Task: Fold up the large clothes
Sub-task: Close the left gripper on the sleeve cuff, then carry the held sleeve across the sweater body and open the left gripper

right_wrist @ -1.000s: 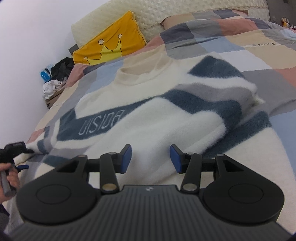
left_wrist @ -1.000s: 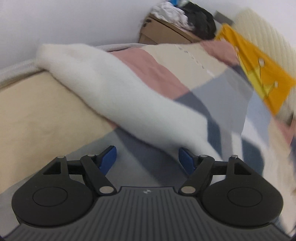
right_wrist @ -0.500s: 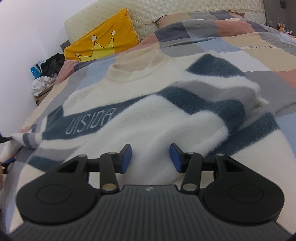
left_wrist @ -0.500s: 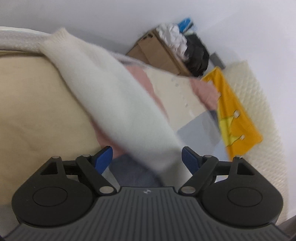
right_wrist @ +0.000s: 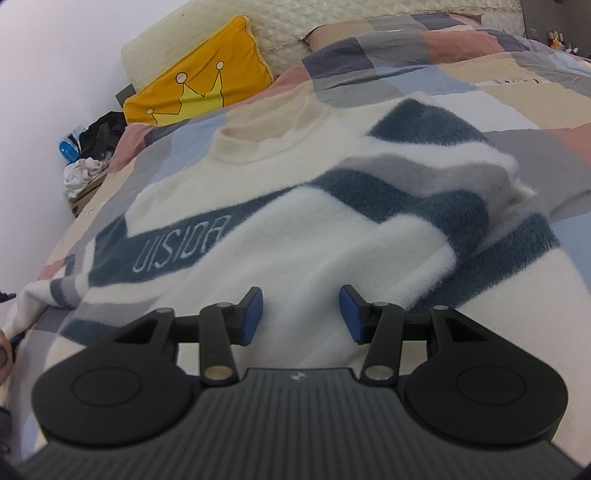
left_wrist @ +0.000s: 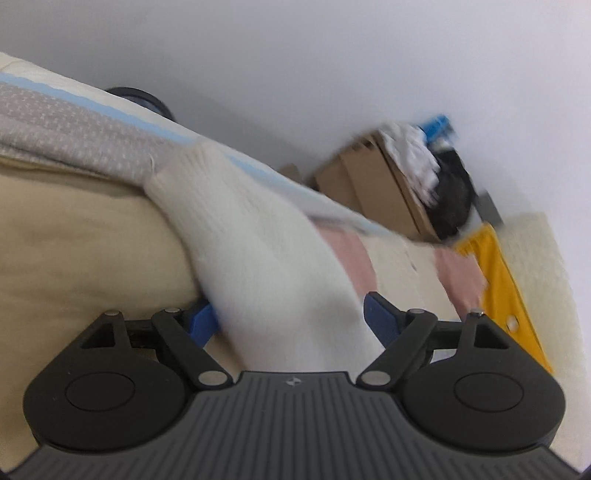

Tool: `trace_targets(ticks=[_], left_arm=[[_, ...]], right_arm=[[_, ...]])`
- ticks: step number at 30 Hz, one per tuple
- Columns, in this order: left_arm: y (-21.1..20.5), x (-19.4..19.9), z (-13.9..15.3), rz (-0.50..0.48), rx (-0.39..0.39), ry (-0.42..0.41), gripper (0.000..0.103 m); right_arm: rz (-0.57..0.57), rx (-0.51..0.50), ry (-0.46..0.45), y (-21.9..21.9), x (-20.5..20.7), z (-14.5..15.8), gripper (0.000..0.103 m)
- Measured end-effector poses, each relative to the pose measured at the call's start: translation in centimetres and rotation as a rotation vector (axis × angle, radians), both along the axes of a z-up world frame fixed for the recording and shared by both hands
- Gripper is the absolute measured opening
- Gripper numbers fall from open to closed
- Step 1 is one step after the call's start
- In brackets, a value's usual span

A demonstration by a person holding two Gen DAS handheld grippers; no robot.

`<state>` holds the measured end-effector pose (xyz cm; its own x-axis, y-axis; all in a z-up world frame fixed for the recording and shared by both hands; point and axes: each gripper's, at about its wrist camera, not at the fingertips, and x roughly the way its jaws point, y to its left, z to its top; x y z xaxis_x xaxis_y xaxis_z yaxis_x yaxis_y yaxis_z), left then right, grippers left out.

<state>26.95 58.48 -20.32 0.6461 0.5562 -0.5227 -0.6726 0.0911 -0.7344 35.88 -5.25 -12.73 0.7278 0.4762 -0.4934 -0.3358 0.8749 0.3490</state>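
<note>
Across the middle of the bed, a fluffy white sweater (right_wrist: 295,236) lies face up on a patchwork quilt (right_wrist: 480,66), its cream collar (right_wrist: 266,144) toward the headboard and its dark blue bands crossing the chest; the pale lettering "UISIDA" (right_wrist: 181,243) sits on the left band. One sleeve is folded over the body on the right side of the right wrist view, forming a raised ridge. The other sleeve (left_wrist: 266,266) extends toward the bed edge and, in the left wrist view, runs as a plain white length straight between the fingers of the left gripper (left_wrist: 288,317). These fingers (left_wrist: 380,317) stand wide apart on either side of the sleeve; the near part of the sleeve is blurred, and contact with the pads cannot be confirmed. The right gripper (right_wrist: 301,314) is poised over the lower front of the sweater, its blue-padded fingers (right_wrist: 253,314) parted with white fabric showing in the gap and nothing clamped between them. Beyond the garment, a yellow cushion with a crown drawing (right_wrist: 199,92) leans against a quilted cream headboard (right_wrist: 332,26). Beside the bed, near the wall, a cardboard box (left_wrist: 380,192) carries a heap of white and black clothes (left_wrist: 432,181). A grey dotted cloth with a light blue stripe (left_wrist: 66,133) lies along the bed edge at the sleeve's cuff.
</note>
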Motion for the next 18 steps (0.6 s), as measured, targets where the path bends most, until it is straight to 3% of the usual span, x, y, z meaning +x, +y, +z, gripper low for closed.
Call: trace_targets(ticks=[3, 5, 6, 7, 9, 12, 18], left_arm=[[0.5, 1.0, 0.6, 0.046, 0.025, 0.055, 0.081], [0.0, 2.1, 1.1, 0.056, 0.084, 0.164, 0.058], [-0.2, 2.5, 1.3, 0.063, 0.093, 0.205, 0.038], [-0.4, 2.5, 1.4, 0.062, 0.095, 0.213, 0.024], [-0.9, 2.6, 2.1, 0.053, 0.123, 0.232, 0.020], [-2.1, 2.6, 4.8, 0.065, 0.241, 0.255, 0.018], [-6.0, 4.9, 13.6, -0.057, 0.451, 0.284, 0.017]], right_arm=[[0.002, -0.004, 0.000, 0.0, 0.0, 0.0, 0.050], [0.002, -0.003, 0.001, 0.1, 0.0, 0.0, 0.050], [0.003, -0.005, 0.001, 0.1, 0.0, 0.0, 0.050], [0.006, -0.009, 0.000, 0.1, 0.0, 0.0, 0.050], [0.009, -0.014, -0.002, 0.1, 0.0, 0.0, 0.050], [0.019, -0.056, -0.042, 0.5, -0.4, 0.4, 0.050], [0.039, -0.070, -0.072, 0.5, -1.0, 1.2, 0.050]])
